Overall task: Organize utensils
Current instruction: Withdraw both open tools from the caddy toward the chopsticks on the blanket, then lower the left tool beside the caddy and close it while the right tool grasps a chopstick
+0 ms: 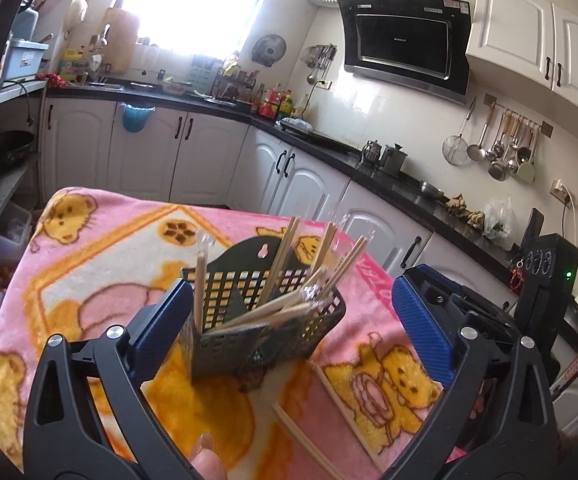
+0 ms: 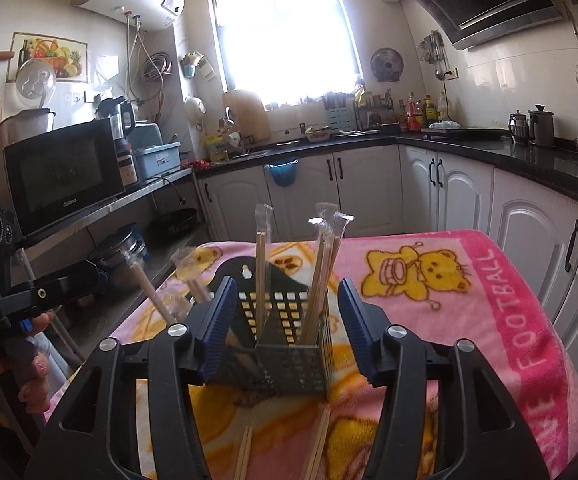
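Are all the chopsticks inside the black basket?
No, two wrapped pairs of chopsticks lie on the pink blanket in front of the basket.

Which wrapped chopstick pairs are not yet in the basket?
The two pairs lying flat on the blanket before the basket: one, another. The rest stand inside.

The lower ends of the wrapped chopsticks (image 2: pixel 263 276) standing in the black utensil basket (image 2: pixel 289 352) are hidden behind its mesh walls, so how they rest inside cannot be told. The basket's near left corner is covered by a blue pad of the right gripper (image 2: pixel 285 332). Loose chopsticks on the blanket (image 2: pixel 245 454) run off the bottom edge in the right wrist view, and another loose pair (image 1: pixel 309 444) is cut by the left gripper (image 1: pixel 289 320) frame in the left wrist view. The window (image 2: pixel 285 28) is washed out white. A fingertip (image 1: pixel 207 460) at the bottom edge is blurred. The bottles on the far counter (image 1: pixel 273 100) are too small to read.
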The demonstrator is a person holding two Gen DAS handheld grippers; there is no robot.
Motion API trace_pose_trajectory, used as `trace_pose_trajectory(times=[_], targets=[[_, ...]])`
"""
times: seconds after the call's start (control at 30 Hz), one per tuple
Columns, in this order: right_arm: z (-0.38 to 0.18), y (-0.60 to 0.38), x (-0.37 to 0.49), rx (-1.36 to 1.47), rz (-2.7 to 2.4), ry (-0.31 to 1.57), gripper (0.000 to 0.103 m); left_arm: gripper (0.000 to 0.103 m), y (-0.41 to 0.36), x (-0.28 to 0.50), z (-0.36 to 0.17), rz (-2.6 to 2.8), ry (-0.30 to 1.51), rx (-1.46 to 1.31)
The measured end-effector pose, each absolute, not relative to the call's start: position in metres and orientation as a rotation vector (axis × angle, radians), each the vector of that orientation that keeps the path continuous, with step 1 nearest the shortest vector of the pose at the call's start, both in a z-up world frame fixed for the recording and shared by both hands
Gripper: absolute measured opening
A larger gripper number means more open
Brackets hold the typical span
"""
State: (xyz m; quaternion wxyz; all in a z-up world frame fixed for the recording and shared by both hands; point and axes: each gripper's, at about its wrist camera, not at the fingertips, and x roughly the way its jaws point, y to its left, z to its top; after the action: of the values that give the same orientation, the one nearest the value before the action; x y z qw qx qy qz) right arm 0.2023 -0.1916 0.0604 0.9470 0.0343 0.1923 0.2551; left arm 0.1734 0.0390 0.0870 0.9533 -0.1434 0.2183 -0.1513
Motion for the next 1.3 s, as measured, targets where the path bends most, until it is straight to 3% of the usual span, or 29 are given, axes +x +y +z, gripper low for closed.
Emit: trace_pose_trajectory(times=[0.3, 1.3], targets=[[0.049, -0.189, 0.191, 0.044, 0.541, 0.429, 0.062, 0.092, 0.048, 0.165, 0.069, -0.277, 0.485, -0.312], [-0.024, -0.193, 0.195, -0.048, 0.508, 0.679, 0.062, 0.092, 0.037, 0.168, -0.016, -0.250, 0.712, -0.331]])
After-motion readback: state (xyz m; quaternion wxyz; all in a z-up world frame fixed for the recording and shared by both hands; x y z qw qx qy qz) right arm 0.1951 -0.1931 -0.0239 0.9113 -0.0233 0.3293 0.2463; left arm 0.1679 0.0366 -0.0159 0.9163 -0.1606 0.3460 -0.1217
